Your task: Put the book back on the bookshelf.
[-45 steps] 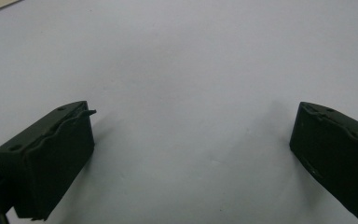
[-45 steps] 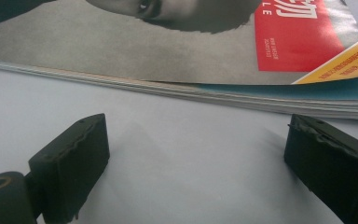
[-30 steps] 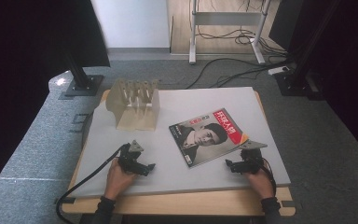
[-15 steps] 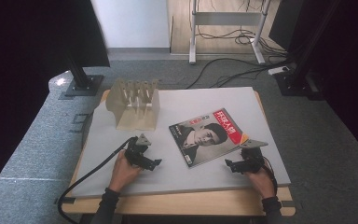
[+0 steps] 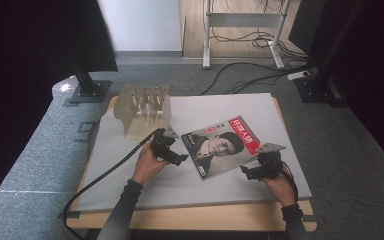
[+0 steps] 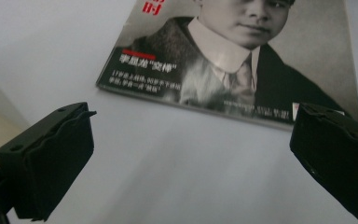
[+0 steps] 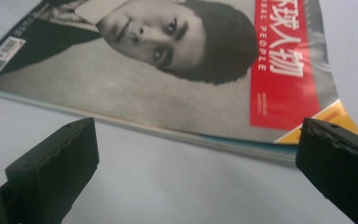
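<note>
Magazine (image 5: 222, 146) lying flat on the grey table (image 5: 130, 170), a bit right of centre, tilted so the red title corner aims at about 1 o'clock; left gripper (image 5: 172, 156) parked just off its 9 o'clock edge, right gripper (image 5: 252, 171) just off the 4 o'clock corner; both wide open, nothing held, pads clearly apart in each gripper view; biggest worry, just a guess: thin glossy cover flat on a smooth top, so a jaw coming in too high probably skates over the cover and shoves the whole thing toward 12 o'clock instead of getting under it; coming in from both sides at once could also buckle the pages or pinch only the top sheet, leaving the rest to flop open; slotted beige rack (image 5: 142, 107) up at 11 o'clock, well apart, so no bump risk there yet; high view good for layout and that rack, useless for edge detail; right gripper view gives the page stack and a curled yellow corner (image 7: 349, 123) lifting off the table, probably the easiest way in; left gripper view shows the opposite edge (image 6: 191, 105) hugging the surface, barely any gap
</note>
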### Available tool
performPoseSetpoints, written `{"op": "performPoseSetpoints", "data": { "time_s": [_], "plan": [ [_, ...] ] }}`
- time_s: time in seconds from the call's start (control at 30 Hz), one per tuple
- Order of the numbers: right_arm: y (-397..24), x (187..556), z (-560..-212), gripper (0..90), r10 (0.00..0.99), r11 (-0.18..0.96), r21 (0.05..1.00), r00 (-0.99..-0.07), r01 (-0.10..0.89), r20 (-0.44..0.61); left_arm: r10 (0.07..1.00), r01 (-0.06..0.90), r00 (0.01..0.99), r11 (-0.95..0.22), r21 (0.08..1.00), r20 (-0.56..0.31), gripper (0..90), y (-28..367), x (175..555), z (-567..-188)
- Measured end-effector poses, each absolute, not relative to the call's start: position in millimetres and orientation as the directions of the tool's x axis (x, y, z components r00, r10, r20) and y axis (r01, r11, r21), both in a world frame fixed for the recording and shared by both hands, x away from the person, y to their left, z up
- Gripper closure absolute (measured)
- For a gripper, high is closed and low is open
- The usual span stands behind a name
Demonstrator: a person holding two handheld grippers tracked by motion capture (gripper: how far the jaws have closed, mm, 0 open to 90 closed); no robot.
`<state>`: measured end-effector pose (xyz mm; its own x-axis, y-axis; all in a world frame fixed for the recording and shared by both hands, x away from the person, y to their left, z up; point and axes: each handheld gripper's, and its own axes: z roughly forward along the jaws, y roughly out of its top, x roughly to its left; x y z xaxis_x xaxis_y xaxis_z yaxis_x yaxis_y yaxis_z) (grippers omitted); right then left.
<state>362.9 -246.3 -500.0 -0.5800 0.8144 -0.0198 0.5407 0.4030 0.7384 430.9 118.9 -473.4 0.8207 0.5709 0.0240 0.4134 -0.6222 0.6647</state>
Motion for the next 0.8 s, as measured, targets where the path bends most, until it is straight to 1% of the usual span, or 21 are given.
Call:
{"op": "performPoseSetpoints", "data": {
  "time_s": [0.27,0.4,0.53,0.8],
  "plan": [
    [-246,378,-495,0.0,0.815,0.399,0.74,-0.579,0.541,-0.016,0.542,0.386,0.839,-0.649,0.655,0.043,0.0,95,450,-470],
    [-247,391,-495,0.0,0.815,0.411,0.736,-0.579,0.538,-0.033,0.527,0.37,0.848,-0.657,0.657,0.05,0.0,79,463,-470],
    [-247,404,-497,0.0,0.818,0.41,0.73,-0.575,0.547,-0.028,0.518,0.366,0.854,-0.668,0.648,0.051,0.0,67,475,-474],
    [-248,425,-501,0.0,0.818,0.422,0.722,-0.573,0.548,-0.044,0.523,0.38,0.852,-0.66,0.648,0.033,0.0,55,496,-485]
  ]
}}
